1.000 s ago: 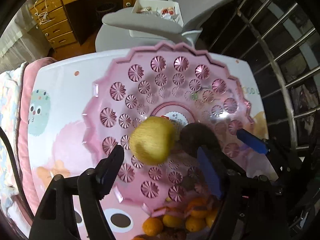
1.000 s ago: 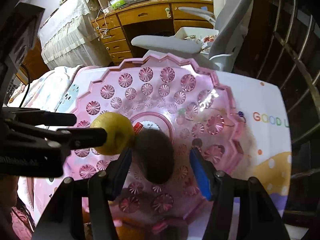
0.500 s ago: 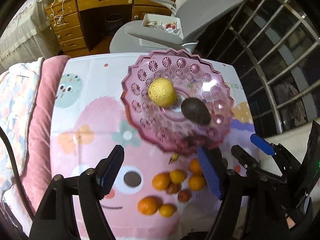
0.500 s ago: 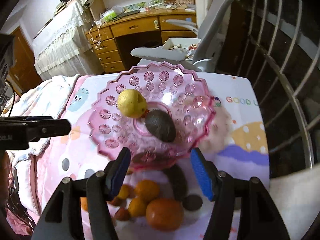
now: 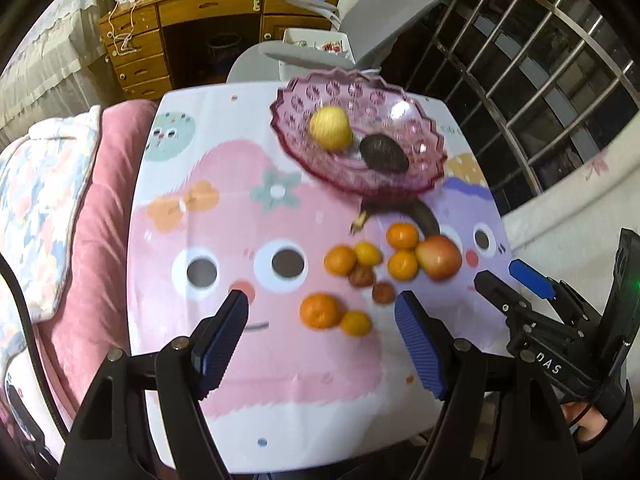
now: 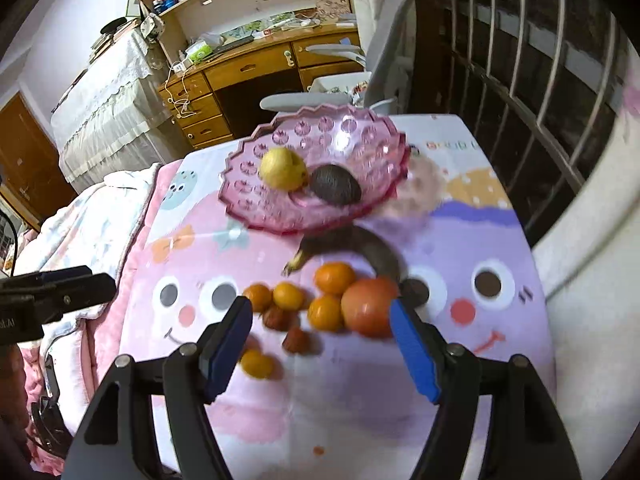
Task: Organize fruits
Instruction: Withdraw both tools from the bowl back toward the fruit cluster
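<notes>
A pink plastic fruit plate (image 5: pixel 424 128) (image 6: pixel 372 148) stands at the far side of the table. In it lie a yellow fruit (image 5: pixel 331 128) (image 6: pixel 282 168) and a dark avocado (image 5: pixel 383 153) (image 6: pixel 335 189). On the cloth nearer me lie several oranges (image 5: pixel 320 310) (image 6: pixel 334 277), a red apple (image 5: pixel 438 257) (image 6: pixel 369 306), small dark red fruits (image 5: pixel 361 277) (image 6: pixel 296 340) and a dark overripe banana (image 5: pixel 412 213) (image 6: pixel 360 240). My left gripper (image 5: pixel 322 334) is open and empty above the oranges. My right gripper (image 6: pixel 322 338) is open and empty above the fruit pile.
A cartoon-print cloth (image 5: pixel 224 216) covers the table. A pink cushion and blanket (image 5: pixel 100 184) lie on the left. A grey chair (image 5: pixel 360 16), a wooden desk (image 5: pixel 192 12) and window bars (image 5: pixel 540 60) stand behind.
Both grippers have pulled back and up from the plate, leaving the yellow fruit and avocado in it. The loose fruit pile has come into view.
</notes>
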Available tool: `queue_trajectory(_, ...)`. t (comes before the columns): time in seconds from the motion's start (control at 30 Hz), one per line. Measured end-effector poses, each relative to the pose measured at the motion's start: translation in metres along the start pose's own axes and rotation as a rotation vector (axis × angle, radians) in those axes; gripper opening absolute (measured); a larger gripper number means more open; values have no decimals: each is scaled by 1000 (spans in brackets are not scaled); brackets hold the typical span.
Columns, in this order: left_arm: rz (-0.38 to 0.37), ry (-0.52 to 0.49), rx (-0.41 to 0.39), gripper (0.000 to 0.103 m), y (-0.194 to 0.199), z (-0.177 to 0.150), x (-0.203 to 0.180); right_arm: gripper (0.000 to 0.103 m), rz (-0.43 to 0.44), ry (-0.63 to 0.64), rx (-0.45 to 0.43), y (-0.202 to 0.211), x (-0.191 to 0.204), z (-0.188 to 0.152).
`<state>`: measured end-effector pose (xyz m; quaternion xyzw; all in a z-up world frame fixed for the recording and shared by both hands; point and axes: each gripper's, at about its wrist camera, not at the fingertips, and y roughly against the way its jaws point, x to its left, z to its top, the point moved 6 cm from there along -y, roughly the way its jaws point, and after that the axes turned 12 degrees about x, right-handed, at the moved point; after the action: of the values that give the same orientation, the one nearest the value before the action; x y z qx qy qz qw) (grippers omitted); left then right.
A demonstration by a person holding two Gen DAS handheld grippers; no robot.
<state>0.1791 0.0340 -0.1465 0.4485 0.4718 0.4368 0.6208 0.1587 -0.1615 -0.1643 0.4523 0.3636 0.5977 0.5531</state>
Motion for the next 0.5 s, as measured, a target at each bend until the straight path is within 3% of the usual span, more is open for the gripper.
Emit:
queue_trajectory(0.23, -13, 35, 53, 75, -13, -37, 13, 75, 7, -50, 53, -3, 0, -37)
queue_trajectory(0.5, -37, 93, 133, 76, -40, -57, 13, 76, 38, -130, 114, -12, -18, -49)
